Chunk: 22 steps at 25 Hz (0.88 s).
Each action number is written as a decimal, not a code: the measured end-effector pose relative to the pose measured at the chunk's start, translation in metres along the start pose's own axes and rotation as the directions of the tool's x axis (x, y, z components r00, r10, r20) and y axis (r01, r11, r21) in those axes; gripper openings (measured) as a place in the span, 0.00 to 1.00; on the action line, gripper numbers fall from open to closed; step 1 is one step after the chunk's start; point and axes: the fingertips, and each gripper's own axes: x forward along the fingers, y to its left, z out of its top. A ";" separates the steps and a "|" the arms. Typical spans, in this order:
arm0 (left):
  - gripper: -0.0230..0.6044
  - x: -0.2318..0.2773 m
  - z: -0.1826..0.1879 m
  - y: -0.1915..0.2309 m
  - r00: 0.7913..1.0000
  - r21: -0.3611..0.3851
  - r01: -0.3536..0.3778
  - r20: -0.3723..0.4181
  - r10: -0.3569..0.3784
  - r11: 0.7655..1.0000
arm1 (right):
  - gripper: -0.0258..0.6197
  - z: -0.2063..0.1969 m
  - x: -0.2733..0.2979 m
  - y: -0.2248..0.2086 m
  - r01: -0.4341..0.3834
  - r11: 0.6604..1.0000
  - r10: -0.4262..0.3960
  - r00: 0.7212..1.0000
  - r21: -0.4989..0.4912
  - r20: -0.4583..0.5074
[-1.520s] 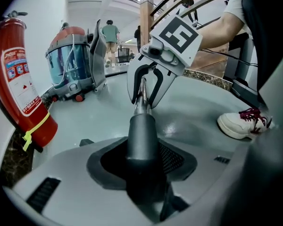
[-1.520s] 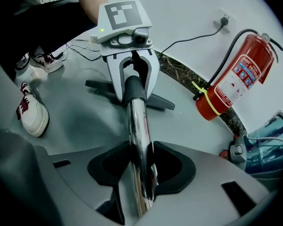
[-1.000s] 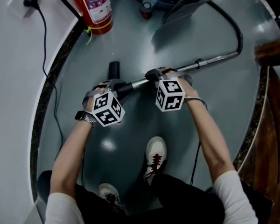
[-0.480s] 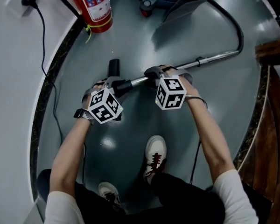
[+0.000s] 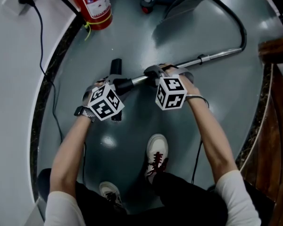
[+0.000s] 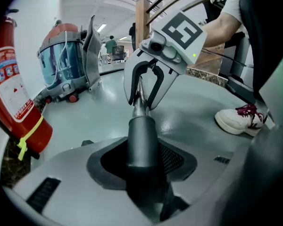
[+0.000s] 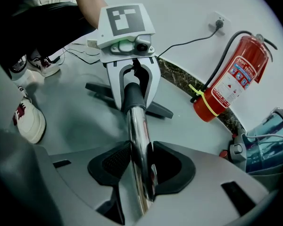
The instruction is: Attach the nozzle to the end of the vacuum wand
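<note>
At the far left a red fire extinguisher (image 5: 95, 6) stands by the wall. It sits slightly nearer the top edge of the head view than a second ago.

Right of it, over the grey floor (image 5: 132, 41), the left gripper (image 5: 119, 86) has its fingers (image 6: 106, 164) closed on the dark neck of the nozzle (image 6: 141, 135). The nozzle's flat black head sticks out beyond the gripper. Since the earlier frame this gripper has rolled a little, so its marker cube shows its faces at a new tilt. Its place is much the same.

The shiny end of the wand (image 5: 212, 58) runs straight into the mouth of the nozzle's neck.

Just right of that joint, the right gripper (image 5: 153, 73) clamps its fingers (image 7: 174, 168) on the metal wand. It holds the same pose as before.

A white shoe (image 5: 156, 155) rests on the floor below the two grippers. Further right the wand joins a black hose (image 5: 240, 27) that curves back to the vacuum cleaner (image 6: 66, 62).
</note>
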 end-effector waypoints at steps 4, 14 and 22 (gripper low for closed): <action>0.32 0.004 -0.005 0.001 0.997 0.085 -0.047 -0.054 0.052 0.995 | 0.29 -0.001 0.006 0.003 -0.016 1.000 0.016 1.000 0.001 -0.006; 0.32 0.011 -0.011 0.003 0.992 0.129 -0.073 -0.093 0.086 0.989 | 0.29 -0.005 0.015 0.004 -0.018 1.000 0.018 1.000 -0.007 -0.008; 0.34 0.016 -0.008 0.004 0.992 0.138 -0.094 -0.070 0.104 0.986 | 0.31 -0.006 0.016 0.004 0.005 1.000 -0.006 0.999 0.021 0.033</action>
